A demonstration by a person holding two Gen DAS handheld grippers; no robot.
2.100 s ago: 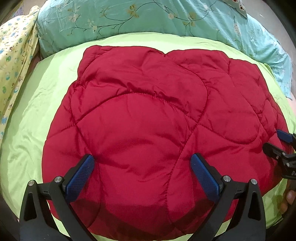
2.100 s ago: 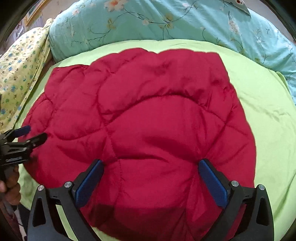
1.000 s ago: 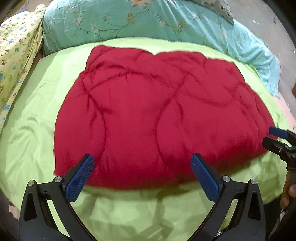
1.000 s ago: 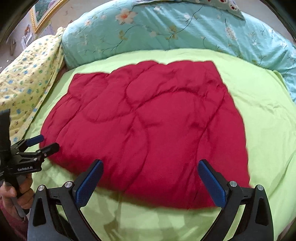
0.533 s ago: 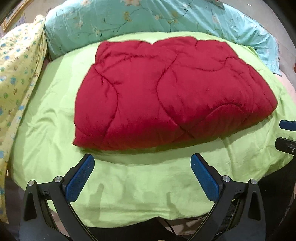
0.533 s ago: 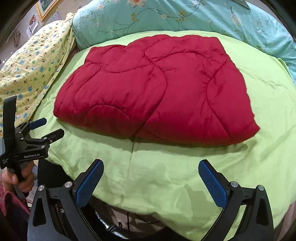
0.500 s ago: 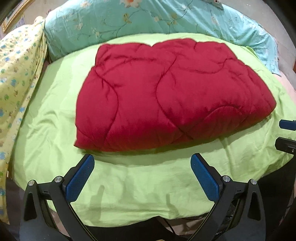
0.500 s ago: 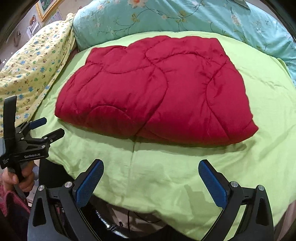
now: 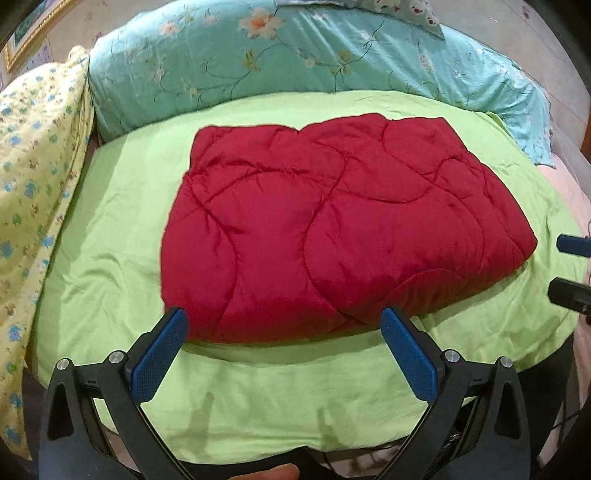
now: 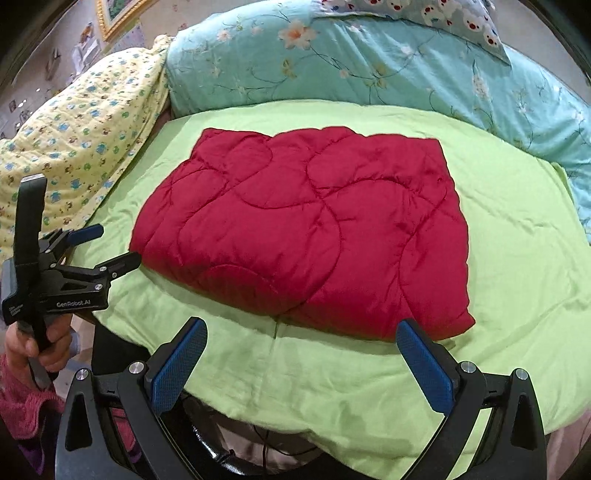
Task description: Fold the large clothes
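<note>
A red quilted padded garment (image 9: 332,229) (image 10: 306,236) lies folded into a flat rectangle in the middle of the lime-green sheet (image 9: 258,387) (image 10: 517,258). My left gripper (image 9: 284,332) hangs open above the sheet, just short of the garment's near edge, with nothing between its blue pads (image 9: 159,354). My right gripper (image 10: 299,343) is open too, above the near edge of the bed, clear of the garment. The right wrist view also shows the left gripper (image 10: 110,247) at the left, held by a hand (image 10: 33,343). The right gripper's fingertips (image 9: 572,291) show at the right edge of the left wrist view.
A teal floral quilt (image 9: 295,62) (image 10: 369,66) lies along the far side of the bed. A yellow patterned blanket (image 9: 33,166) (image 10: 81,147) is heaped at the left. The bed's near edge drops to dark floor and cables (image 10: 258,435). A picture frame (image 10: 118,14) hangs on the wall.
Both grippers have pulled back and up from the garment, which filled the views two seconds ago and now lies farther off, folded and still. Both stayed open.
</note>
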